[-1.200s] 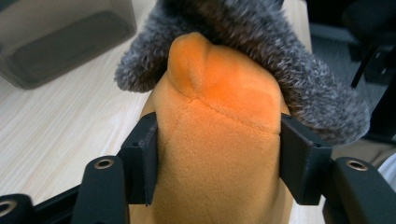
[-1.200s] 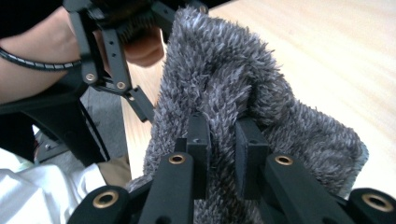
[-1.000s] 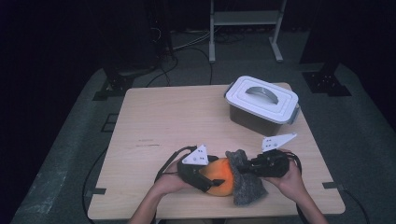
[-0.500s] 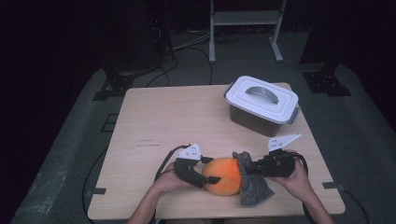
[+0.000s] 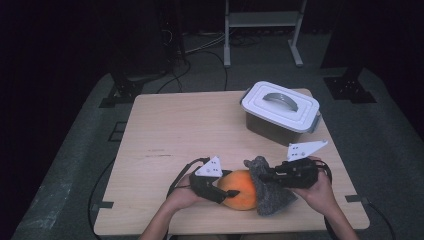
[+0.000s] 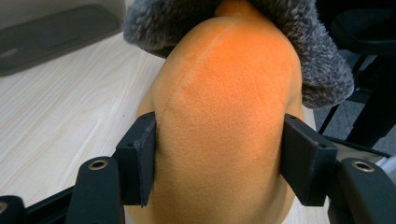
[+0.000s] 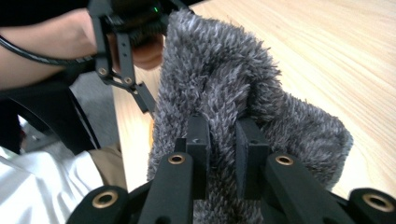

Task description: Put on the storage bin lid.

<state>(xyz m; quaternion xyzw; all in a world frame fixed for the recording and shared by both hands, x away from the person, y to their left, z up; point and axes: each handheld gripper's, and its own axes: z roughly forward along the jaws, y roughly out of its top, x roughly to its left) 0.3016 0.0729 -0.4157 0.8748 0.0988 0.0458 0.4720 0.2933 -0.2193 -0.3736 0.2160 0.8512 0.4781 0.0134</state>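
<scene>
Orange plush toy (image 5: 242, 188) sits near the table's (image 5: 165, 130) front edge. The left gripper (image 6: 219, 158) has just been closing and clamps it; the right gripper (image 7: 223, 140) pinches its fuzzy grey fabric cover (image 5: 270, 192). Next, probably peel the cover away.

One camera looks down from above; two ride close, sharing the orange plush (image 5: 241, 189) (image 6: 219, 121).

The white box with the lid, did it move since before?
No. The white box sits at the same far right spot on the table, just as close to the table's right edge as in the earlier high-view pictures.
</scene>
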